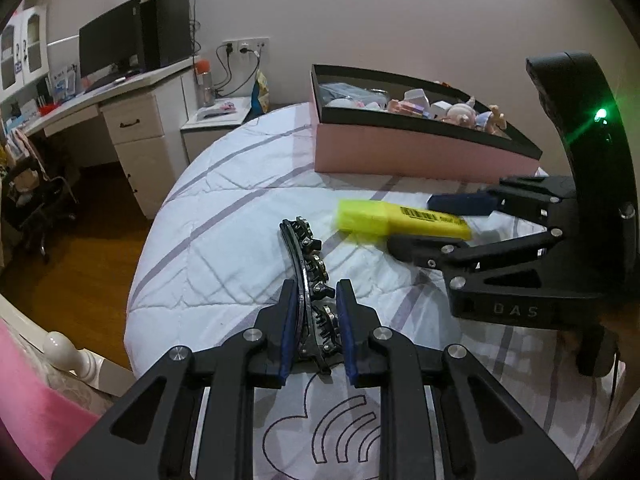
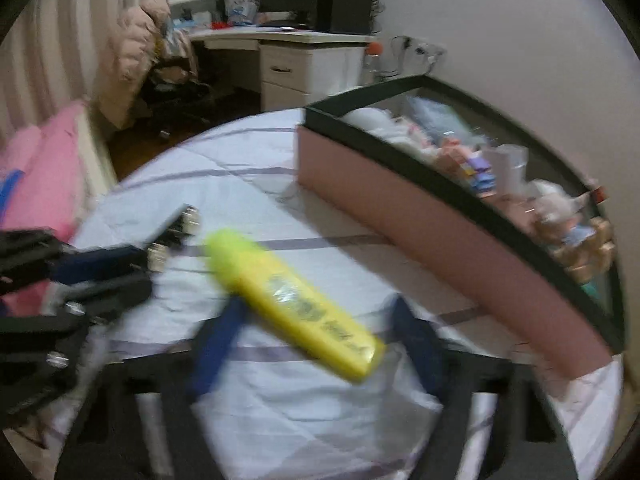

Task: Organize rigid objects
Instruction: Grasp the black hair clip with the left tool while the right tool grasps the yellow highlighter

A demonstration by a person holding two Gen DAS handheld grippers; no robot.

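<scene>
1. My left gripper (image 1: 316, 312) is pinched tight on a black hair clip (image 1: 310, 268) – studded, curved, standing on edge between the blue pads (image 1: 289, 332) above the white quilt (image 1: 208, 240).
2. My right gripper (image 2: 316, 344) sits around a yellow highlighter (image 2: 296, 300); the marker lies slantwise between the fingers (the right wrist view is badly blurred).
3. In the left wrist view the highlighter (image 1: 400, 218) lies between the right gripper's (image 1: 416, 224) two fingers – whether the pads actually press on it, I cannot tell.
4. A pink box with a black rim (image 1: 420, 148) stands on the quilt beyond both grippers, holding small figurines (image 1: 460, 112) and other bits.
5. A white desk (image 1: 132, 116) with a monitor (image 1: 108, 46) stands at the far left.
</scene>
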